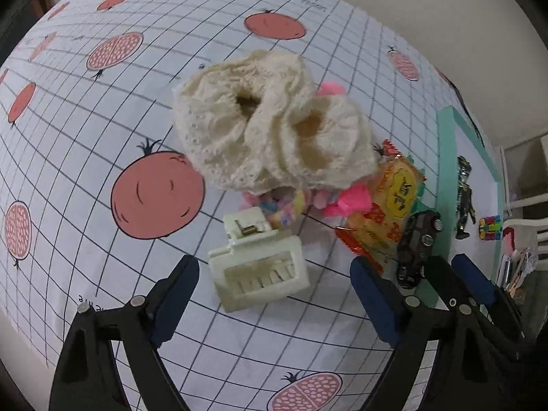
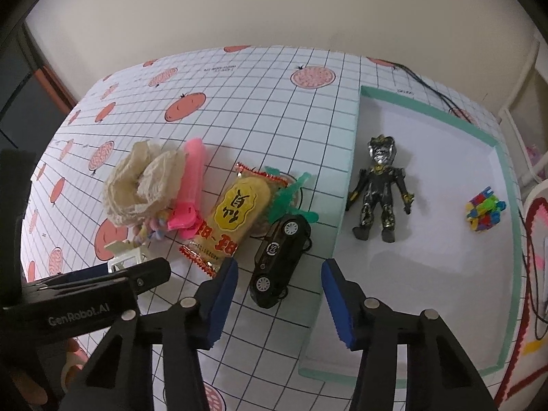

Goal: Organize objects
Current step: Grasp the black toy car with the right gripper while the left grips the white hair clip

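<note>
1. Left gripper (image 1: 274,294): spread wide, empty, straddling the cream hair claw clip (image 1: 258,265), which lies on the gridded tablecloth (image 1: 85,157) just in front of the cream lace scrunchies (image 1: 270,123).
2. Right gripper (image 2: 279,294): likewise spread wide, holding nothing, poised over the black toy car (image 2: 281,260) beside the edge of the mint-bordered tray (image 2: 346,171).
3. Tray contents: dark action figure (image 2: 380,191) and multicoloured block toy (image 2: 484,214), well apart; toys apparently sorted there.
4. Judged step: car into tray. Best closed across the car's narrow body, not nose to tail; lifted clear of the tray lip; set on bare tray floor away from the figure.
5. Care needed near the yellow snack packet (image 2: 236,215) and green plastic piece (image 2: 289,198), both just beside or touching the car.
6. Pink clip (image 2: 191,188) and pastel beaded item (image 2: 154,229): partly buried under the scrunchies; extent unclear.
7. Green piece: possibly a comb or clip, not identifiable.
8. Clutter beyond the tray's far side: cut off, indistinct.
</note>
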